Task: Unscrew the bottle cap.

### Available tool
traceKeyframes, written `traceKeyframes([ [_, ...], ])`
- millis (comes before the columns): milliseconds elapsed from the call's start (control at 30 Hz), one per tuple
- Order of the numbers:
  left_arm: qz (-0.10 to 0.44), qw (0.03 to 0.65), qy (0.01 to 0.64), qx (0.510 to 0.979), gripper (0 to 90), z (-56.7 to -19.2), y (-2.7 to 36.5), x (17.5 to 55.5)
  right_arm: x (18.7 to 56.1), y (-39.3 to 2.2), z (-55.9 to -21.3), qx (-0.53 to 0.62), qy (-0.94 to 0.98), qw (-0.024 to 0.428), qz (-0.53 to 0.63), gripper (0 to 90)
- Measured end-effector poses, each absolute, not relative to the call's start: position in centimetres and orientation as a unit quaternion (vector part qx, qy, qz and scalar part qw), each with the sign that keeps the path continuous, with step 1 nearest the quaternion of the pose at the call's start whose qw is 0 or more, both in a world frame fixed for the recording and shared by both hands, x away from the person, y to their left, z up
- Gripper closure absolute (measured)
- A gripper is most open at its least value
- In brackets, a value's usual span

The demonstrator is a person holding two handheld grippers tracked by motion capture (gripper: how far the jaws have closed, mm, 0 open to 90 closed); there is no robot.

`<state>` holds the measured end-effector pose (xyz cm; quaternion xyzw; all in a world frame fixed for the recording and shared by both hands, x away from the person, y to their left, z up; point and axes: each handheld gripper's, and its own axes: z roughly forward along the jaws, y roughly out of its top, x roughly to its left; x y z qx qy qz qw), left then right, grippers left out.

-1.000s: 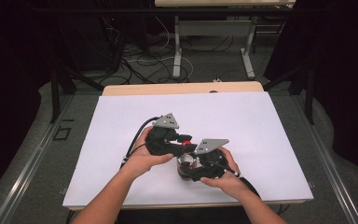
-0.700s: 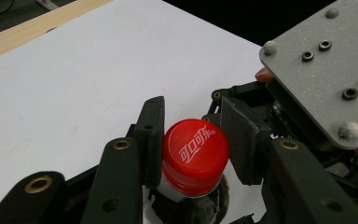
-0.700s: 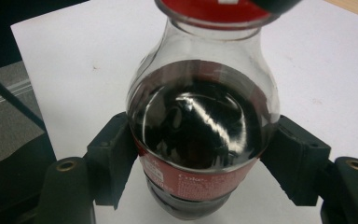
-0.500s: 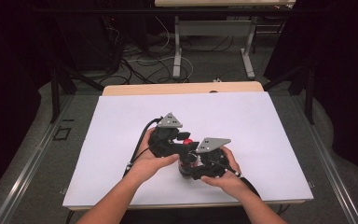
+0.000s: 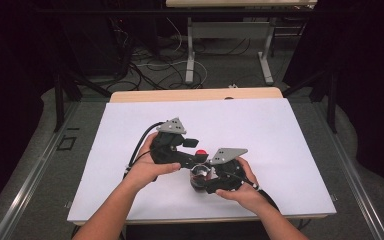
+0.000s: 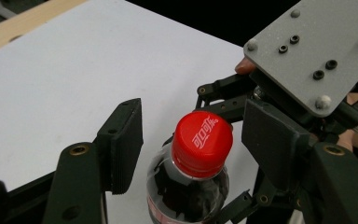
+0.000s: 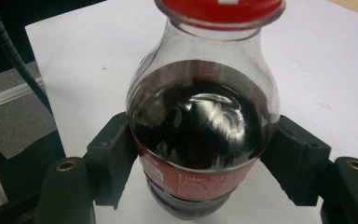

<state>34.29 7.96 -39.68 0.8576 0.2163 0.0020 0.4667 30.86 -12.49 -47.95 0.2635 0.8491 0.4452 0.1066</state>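
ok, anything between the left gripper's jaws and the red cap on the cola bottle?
Nothing visible. The left gripper, jaws just opened, straddles the red screw cap with bare gaps either side. The right gripper clamps the clear plastic cola bottle lower down.

My bench, wooden-edged at twelve o'clock, carries a white sheet over nearly all its top, with a cola bottle standing toward six o'clock.

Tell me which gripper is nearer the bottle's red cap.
Left. The left gripper has its open jaws either side of the red cap; the right gripper is shut lower down on the bottle.
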Motion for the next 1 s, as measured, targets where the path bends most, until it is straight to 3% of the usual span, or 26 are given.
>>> traceKeyframes([
  [200, -0.010, 0.468, 0.200, 0.861, 42.5, -40.2, 8.1, 34.8, 30.8, -12.4, -48.0, 0.255, 0.852, 0.106, 0.445, 29.9],
  [567, -0.037, 0.466, 0.179, 0.866, 56.8, -40.5, 7.3, 34.9, 30.6, -12.3, -47.9, 0.247, 0.855, 0.102, 0.444, 29.9],
  [833, -0.003, 0.456, 0.185, 0.870, 60.9, -40.5, 6.7, 34.2, 30.7, -12.3, -47.9, 0.250, 0.856, 0.103, 0.441, 29.9],
  [1000, 0.025, 0.462, 0.226, 0.857, 61.2, -40.5, 6.1, 33.5, 30.8, -12.3, -48.0, 0.258, 0.849, 0.115, 0.446, 30.0],
])
